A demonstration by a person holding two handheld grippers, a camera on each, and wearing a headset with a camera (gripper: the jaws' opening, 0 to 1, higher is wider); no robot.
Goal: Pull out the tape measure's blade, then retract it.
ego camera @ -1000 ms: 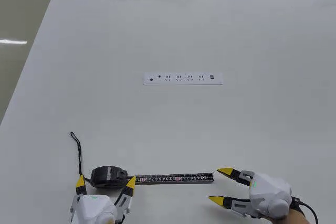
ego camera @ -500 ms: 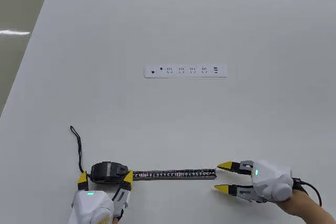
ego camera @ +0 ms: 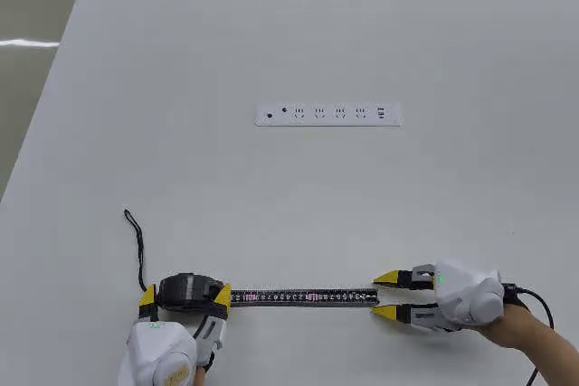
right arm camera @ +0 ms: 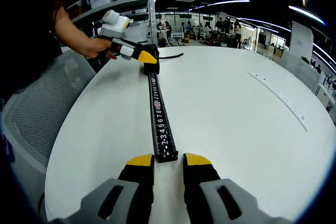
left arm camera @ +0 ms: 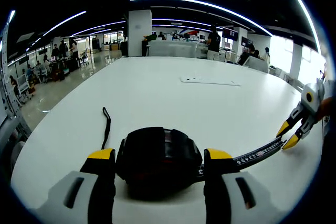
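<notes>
1. A long, flat white plastic power strip lies on the white tabletop; it serves as the landmark here.
2. The black, rounded plastic tape measure case sits on the tabletop well on the person's side of the power strip and off past its left end.
3. The white left gripper with yellow tips is clenched on the tape measure case. In the left gripper view one jaw presses each side of the case.
4. The dark, narrow metal blade with pale numerals is drawn out of the case. It lies flat on the tabletop, roughly parallel to the power strip and well apart from it on the person's side.
5. The white right gripper, also yellow-tipped, is below the power strip's right end and points toward the case. It is released, with its jaws a narrow gap apart, and the blade's free end lies right at the mouth of that gap.
6. A thin black wrist strap trails from the case toward the power strip's side of the tabletop.
</notes>
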